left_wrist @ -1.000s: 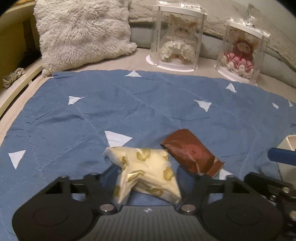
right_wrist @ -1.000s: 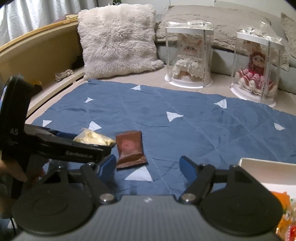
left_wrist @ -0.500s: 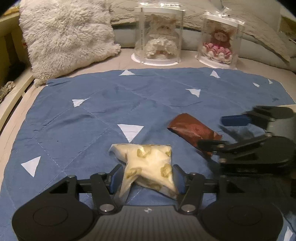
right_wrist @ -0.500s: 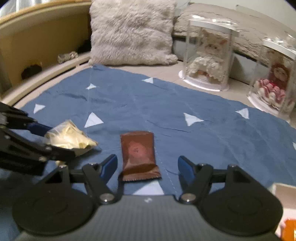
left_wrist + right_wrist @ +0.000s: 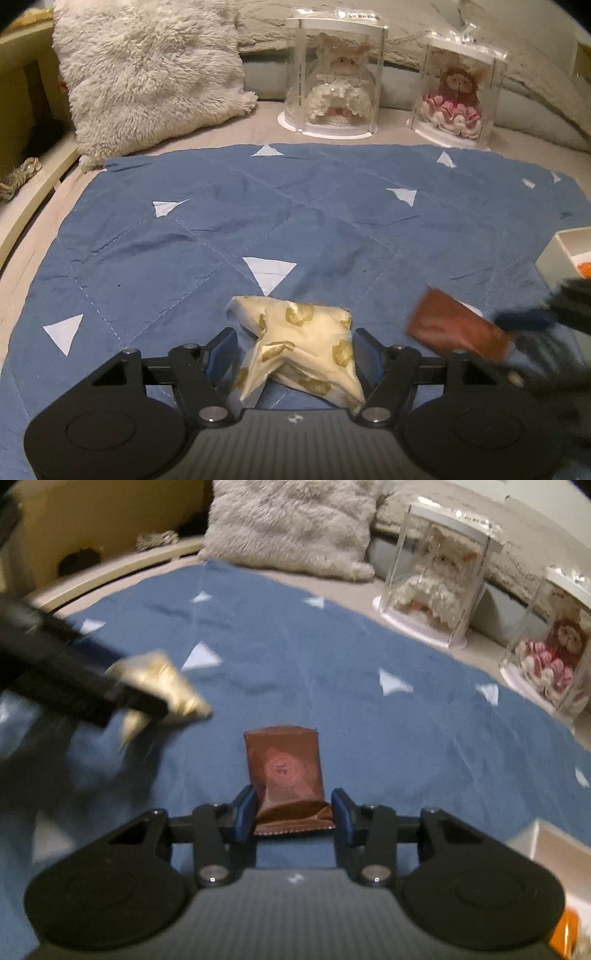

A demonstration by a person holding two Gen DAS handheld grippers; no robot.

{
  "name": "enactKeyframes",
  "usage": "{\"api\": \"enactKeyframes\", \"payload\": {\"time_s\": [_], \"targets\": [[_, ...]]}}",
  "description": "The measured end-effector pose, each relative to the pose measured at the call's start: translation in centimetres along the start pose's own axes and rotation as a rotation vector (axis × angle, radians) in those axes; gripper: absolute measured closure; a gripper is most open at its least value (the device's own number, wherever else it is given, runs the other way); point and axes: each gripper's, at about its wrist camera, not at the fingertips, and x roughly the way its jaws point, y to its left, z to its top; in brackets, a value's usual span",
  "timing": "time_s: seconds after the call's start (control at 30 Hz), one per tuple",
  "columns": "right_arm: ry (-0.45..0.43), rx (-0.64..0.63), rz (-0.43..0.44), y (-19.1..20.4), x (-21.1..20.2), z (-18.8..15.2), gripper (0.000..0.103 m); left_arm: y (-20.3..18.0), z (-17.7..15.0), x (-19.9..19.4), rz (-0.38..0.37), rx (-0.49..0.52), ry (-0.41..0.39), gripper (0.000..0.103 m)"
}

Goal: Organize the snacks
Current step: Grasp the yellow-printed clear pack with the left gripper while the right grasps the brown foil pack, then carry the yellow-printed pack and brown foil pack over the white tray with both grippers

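Note:
A cream snack packet with gold print (image 5: 303, 347) sits between the fingers of my left gripper (image 5: 293, 350), which is shut on it just above the blue quilt (image 5: 258, 206). It shows blurred in the right wrist view (image 5: 162, 686). A brown snack packet (image 5: 286, 775) is gripped at its near end by my right gripper (image 5: 293, 814), whose blue pads press both its sides. The brown packet also shows in the left wrist view (image 5: 454, 328), blurred, with the right gripper (image 5: 524, 332) on it.
A white box (image 5: 561, 254) with orange items stands at the right edge of the quilt. A fluffy cushion (image 5: 147, 74) and two clear doll cases (image 5: 332, 77) (image 5: 458, 88) stand at the back. A wooden bed rim (image 5: 110, 579) runs along the left.
My right gripper has closed in on the brown packet and shut on its near end. My left gripper has tightened on the cream packet and lifted it slightly.

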Motion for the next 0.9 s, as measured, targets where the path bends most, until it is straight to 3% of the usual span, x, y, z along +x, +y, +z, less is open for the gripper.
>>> {"api": "enactKeyframes", "payload": {"time_s": [0.17,0.23,0.27,0.4,0.5,0.8,0.9], "targets": [[0.075,-0.031,0.068,1.0,-1.9,-1.6,0.051,-1.1,0.1,0.4,0.020,0.066,0.008,0.033],[0.055,-0.060,0.104,1.3,-2.0,-1.6,0.037,-1.5,0.2,0.8,0.060,0.096,0.014,0.033],[0.037,-0.074,0.093,1.4,-1.8,-1.5,0.036,-1.7,0.2,1.0,0.070,0.108,0.022,0.033],[0.054,-0.042,0.121,1.3,-0.2,-1.0,0.038,-1.9,0.0,1.5,0.064,0.126,0.041,0.033],[0.060,-0.051,0.131,1.4,0.4,-0.6,0.040,-1.8,-0.3,1.8,0.055,0.127,0.045,0.040],[0.046,-0.042,0.121,1.5,0.3,-1.1,0.055,-1.1,-0.5,1.7,0.050,0.042,0.033,0.046],[0.049,-0.039,0.110,1.6,0.3,-0.9,0.055,-1.2,-0.5,1.6,0.061,0.007,0.027,0.049]]}}
